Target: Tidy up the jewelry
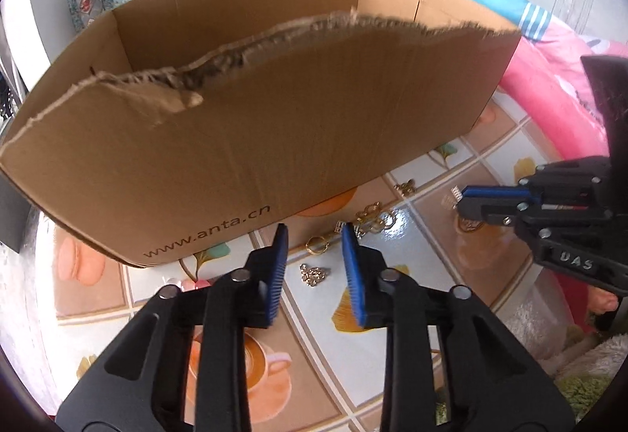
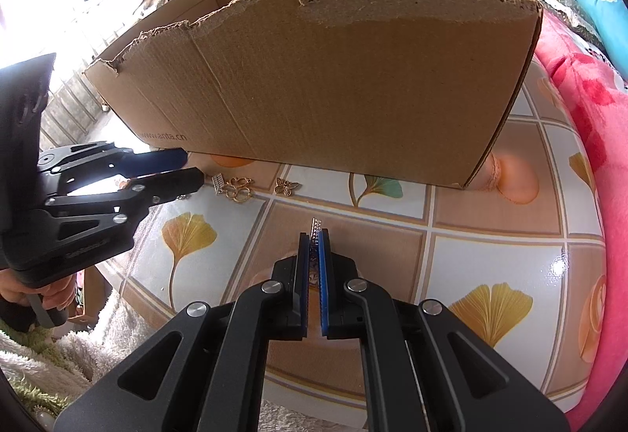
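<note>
Several pieces of jewelry lie on the tiled-pattern table (image 1: 431, 259) in front of a torn cardboard box (image 1: 243, 126). In the left wrist view, a gold ring (image 1: 316, 246) and a small chain cluster (image 1: 313, 275) lie below my left gripper (image 1: 314, 236). It is open, and its blue pads touch nothing. A gold filigree piece (image 1: 373, 218) and a butterfly charm (image 1: 406, 188) lie further right. My right gripper (image 2: 314, 236) is shut on a silver rhinestone strip (image 2: 316, 225) that sticks out past its tips. It hovers above the table and appears at the right as the right gripper (image 1: 460, 201).
The cardboard box (image 2: 333, 90) stands close behind the jewelry, its near wall torn along the top. In the right wrist view the left gripper (image 2: 193, 167) is near the filigree piece (image 2: 237, 189) and butterfly charm (image 2: 286, 186). Pink bedding (image 2: 581, 110) borders the table's right; a fluffy rug (image 1: 588, 361) lies below.
</note>
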A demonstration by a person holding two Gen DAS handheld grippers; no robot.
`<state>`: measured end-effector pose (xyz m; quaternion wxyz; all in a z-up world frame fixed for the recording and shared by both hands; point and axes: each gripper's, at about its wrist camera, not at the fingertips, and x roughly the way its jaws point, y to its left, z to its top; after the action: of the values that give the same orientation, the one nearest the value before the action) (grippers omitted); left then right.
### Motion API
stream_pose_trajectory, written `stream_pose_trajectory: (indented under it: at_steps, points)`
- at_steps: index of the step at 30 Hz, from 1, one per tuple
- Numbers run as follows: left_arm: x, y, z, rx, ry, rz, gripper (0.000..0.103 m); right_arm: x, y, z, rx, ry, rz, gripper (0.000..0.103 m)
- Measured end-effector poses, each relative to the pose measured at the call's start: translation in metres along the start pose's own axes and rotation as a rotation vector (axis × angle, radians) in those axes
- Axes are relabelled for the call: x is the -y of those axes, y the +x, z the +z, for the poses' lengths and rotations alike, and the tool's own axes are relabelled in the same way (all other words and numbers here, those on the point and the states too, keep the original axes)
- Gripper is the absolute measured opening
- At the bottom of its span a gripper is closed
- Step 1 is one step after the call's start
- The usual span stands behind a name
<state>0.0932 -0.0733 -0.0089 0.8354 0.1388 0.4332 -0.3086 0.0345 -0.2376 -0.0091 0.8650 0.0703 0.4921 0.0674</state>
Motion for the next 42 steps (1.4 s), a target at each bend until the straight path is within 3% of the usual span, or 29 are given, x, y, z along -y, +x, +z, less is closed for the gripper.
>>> stream_pose_trajectory:
  at_steps: [1, 8, 10, 25, 31, 35, 39, 42]
  points:
    - [0.000, 0.002, 0.000, -0.009, 0.003, -0.003, 0.017, 0.000, 0.000, 0.000, 0.000, -0.001, -0.001, 0.004]
    - [0.007, 0.004, 0.001, -0.009, 0.062, 0.025, 0.016, 0.000, -0.001, -0.001, 0.005, 0.004, -0.002, 0.004]
    - [0.008, 0.004, 0.001, -0.007, 0.069, 0.027, 0.011, -0.001, -0.002, -0.002, 0.007, 0.005, -0.003, 0.004]
    - [0.013, -0.020, -0.002, 0.060, 0.024, -0.018, 0.011, 0.000, -0.011, -0.003, 0.025, 0.031, -0.004, 0.004]
    - [0.013, -0.046, -0.001, 0.119, -0.009, -0.054, 0.011, 0.005, -0.037, 0.001, 0.079, 0.057, 0.027, 0.004]
    - [0.011, -0.075, 0.009, 0.183, -0.040, -0.120, 0.011, 0.000, -0.062, 0.012, 0.135, 0.041, 0.038, 0.004]
    - [0.008, -0.104, 0.028, 0.269, -0.059, -0.193, 0.011, -0.014, -0.092, 0.034, 0.218, -0.001, 0.089, 0.004]
    - [0.004, -0.114, 0.050, 0.301, -0.037, -0.198, 0.011, -0.022, -0.111, 0.062, 0.290, -0.067, 0.121, 0.004]
